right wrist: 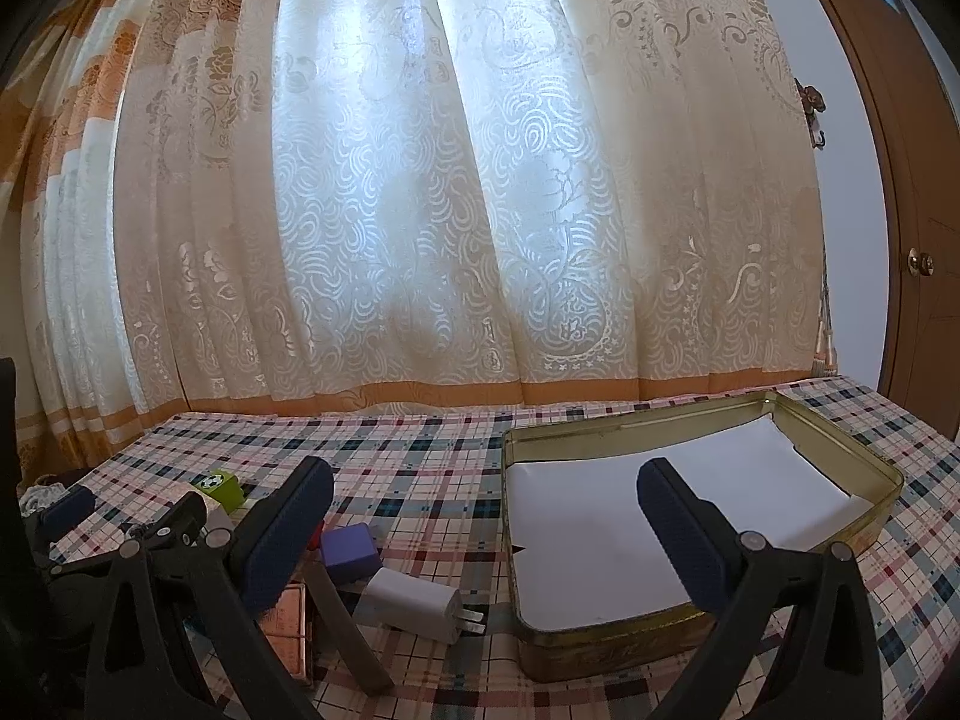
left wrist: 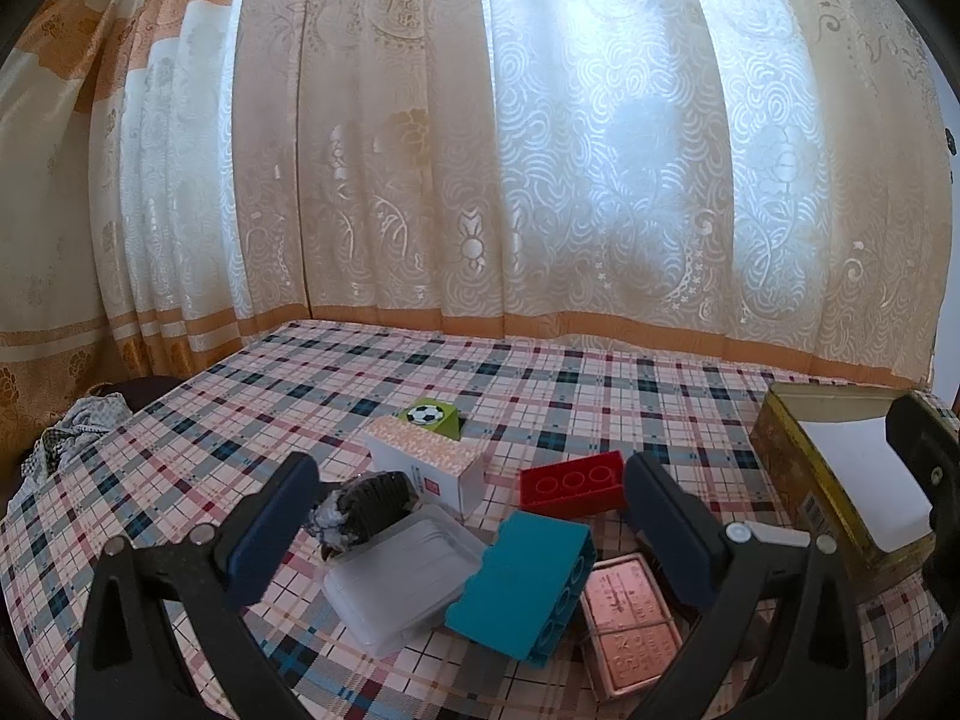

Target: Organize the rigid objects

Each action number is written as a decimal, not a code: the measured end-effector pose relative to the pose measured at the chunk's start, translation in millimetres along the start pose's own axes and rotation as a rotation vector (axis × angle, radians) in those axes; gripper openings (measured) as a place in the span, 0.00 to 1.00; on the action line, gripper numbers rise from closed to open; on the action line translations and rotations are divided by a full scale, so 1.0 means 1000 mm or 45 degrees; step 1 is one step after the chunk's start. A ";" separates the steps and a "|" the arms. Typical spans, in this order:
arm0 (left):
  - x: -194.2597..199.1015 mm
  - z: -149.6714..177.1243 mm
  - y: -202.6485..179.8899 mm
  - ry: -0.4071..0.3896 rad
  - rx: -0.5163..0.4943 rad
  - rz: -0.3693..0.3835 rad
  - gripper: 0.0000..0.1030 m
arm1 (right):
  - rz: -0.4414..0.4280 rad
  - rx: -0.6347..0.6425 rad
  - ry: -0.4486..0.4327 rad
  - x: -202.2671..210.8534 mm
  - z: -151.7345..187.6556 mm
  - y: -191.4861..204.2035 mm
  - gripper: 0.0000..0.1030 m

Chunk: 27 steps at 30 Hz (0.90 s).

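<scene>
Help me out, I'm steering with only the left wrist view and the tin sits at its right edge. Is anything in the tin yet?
Observer: No. The right wrist view shows the tin open, holding only a white paper liner.
Operator: Is there anything beside the tin that I can't see?
Observer: Yes, a white charger lies left of it, prongs pointing toward the tin wall.
Operator: Anything else there?
Observer: A purple block sits just behind the charger.
Operator: Is the right gripper carrying something?
Observer: No. The right gripper is open and empty, one finger in front of the liner.
</scene>
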<state>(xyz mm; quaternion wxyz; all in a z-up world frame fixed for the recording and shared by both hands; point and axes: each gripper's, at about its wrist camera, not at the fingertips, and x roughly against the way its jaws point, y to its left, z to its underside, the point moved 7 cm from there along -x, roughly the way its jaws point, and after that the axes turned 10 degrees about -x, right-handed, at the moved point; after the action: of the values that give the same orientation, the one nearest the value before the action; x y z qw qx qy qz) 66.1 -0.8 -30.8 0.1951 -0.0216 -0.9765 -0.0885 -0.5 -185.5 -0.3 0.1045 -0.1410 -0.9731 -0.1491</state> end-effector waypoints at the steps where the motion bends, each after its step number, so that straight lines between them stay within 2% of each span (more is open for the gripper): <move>1: 0.000 0.000 0.000 0.000 -0.001 0.002 1.00 | 0.001 0.001 0.001 0.000 0.000 0.000 1.00; 6: -0.002 0.005 0.005 0.029 0.030 0.020 1.00 | -0.002 0.038 0.020 -0.002 0.002 0.003 1.00; 11: -0.001 0.013 0.019 0.064 0.069 0.033 1.00 | -0.050 0.091 0.051 -0.005 0.006 0.011 0.97; 12: 0.001 0.015 0.022 0.071 0.072 0.039 1.00 | -0.061 0.111 0.056 -0.005 0.008 0.014 0.93; 14: 0.005 0.018 0.029 0.083 0.078 0.040 1.00 | -0.093 0.164 0.088 -0.007 0.013 0.022 0.76; 15: 0.007 0.021 0.034 0.096 0.076 0.032 1.00 | -0.110 0.189 0.114 -0.010 0.016 0.026 0.59; 16: 0.008 0.025 0.037 0.116 0.062 0.024 1.00 | -0.132 0.218 0.159 -0.014 0.022 0.031 0.49; 20: 0.011 0.035 0.050 0.178 0.037 0.035 1.00 | -0.225 0.255 0.338 -0.028 0.044 0.042 0.48; 27: 0.014 0.049 0.055 0.243 0.015 0.129 1.00 | -0.307 0.320 0.449 -0.034 0.060 0.055 0.45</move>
<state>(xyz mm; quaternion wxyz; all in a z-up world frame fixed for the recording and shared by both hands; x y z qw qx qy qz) 38.8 62.1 -60.6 0.2917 -0.0611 -0.9517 -0.0744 39.0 -123.9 -50.7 0.2709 0.0185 -0.9605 -0.0607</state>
